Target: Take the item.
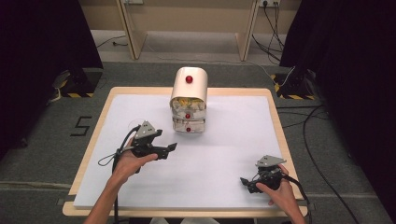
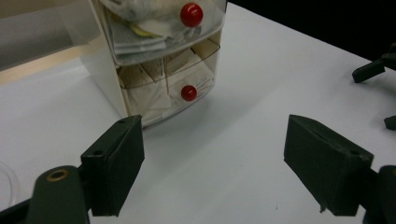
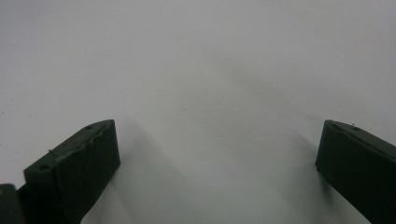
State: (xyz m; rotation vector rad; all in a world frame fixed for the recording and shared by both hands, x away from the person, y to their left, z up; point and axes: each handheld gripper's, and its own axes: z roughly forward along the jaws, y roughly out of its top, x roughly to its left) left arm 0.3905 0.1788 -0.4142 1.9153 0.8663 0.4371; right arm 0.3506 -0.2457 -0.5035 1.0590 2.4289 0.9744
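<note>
On the white worktop (image 1: 224, 154), toward its far edge, stands a small drawer unit (image 1: 188, 100) with red knobs (image 2: 188, 93). Near its front hovers the left hand-held gripper (image 1: 169, 150), jaws spread wide. Well apart, the right hand-held gripper (image 1: 246, 184) is spread too.

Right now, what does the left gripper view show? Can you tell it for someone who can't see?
A small see-through drawer box with red knobs stands on a white table, its drawers stuffed with papers. In front, the left gripper has its two black fingers wide open with nothing between them. The tip of another gripper shows at the right edge.
</note>
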